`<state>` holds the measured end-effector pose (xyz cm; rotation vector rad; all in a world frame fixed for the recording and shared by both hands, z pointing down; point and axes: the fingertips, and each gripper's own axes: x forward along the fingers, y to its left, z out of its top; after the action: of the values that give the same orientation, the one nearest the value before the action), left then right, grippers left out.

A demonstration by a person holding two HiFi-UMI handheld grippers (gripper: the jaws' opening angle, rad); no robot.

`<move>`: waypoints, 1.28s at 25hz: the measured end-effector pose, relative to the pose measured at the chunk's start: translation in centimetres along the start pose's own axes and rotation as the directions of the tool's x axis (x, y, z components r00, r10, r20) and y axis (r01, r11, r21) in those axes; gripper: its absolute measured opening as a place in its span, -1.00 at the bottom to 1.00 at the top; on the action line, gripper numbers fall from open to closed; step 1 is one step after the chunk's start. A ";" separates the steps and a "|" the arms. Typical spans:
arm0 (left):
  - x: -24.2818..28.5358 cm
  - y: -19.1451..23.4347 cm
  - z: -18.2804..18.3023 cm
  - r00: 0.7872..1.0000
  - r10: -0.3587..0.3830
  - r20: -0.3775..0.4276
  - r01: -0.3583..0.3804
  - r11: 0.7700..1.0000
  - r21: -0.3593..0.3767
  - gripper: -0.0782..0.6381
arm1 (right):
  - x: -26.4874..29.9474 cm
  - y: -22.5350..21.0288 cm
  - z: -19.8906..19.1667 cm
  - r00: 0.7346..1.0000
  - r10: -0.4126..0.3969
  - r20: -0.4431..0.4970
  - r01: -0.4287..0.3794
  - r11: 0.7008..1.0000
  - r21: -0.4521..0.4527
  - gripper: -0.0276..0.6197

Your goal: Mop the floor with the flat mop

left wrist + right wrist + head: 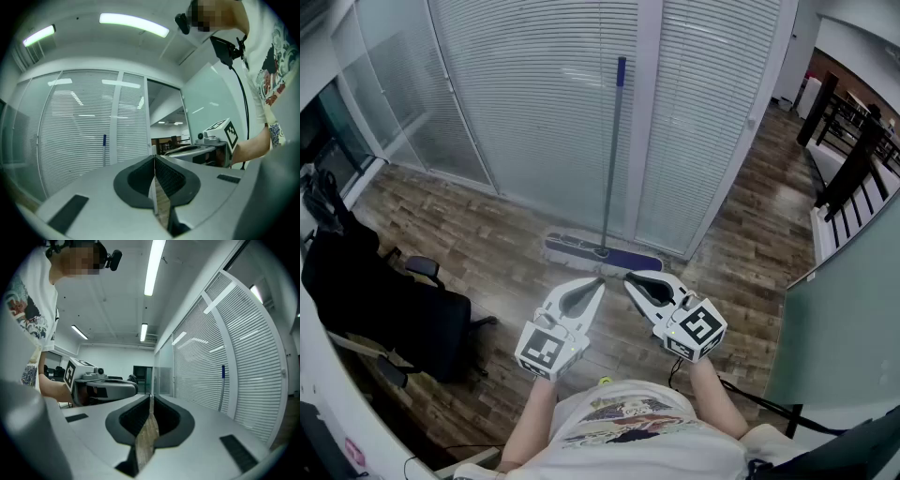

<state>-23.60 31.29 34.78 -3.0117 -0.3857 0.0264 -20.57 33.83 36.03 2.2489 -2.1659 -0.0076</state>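
The mop (602, 251) stands at 12 o'clock in the head view, on the wood-plank floor (487, 246) at the foot of the blind-covered wall (525, 103). Its flat head (577, 249), a long purple-blue pad, lies flat on the boards. It runs roughly from 9 to 3 o'clock, with the right end slightly nearer. The thin grey handle (611, 159), tipped with a blue grip, rises nearly upright from the head's middle against the wall.
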 end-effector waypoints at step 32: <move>0.5 3.6 -2.1 0.999 -0.041 0.010 0.041 0.994 -0.102 -0.75 | 3.9 -0.5 -1.7 0.995 0.045 -0.094 -0.046 0.999 -0.005 -0.81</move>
<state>-22.18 27.72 36.47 -3.1037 -0.4632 0.0153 -19.94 29.99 37.79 2.1491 -2.1652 0.0888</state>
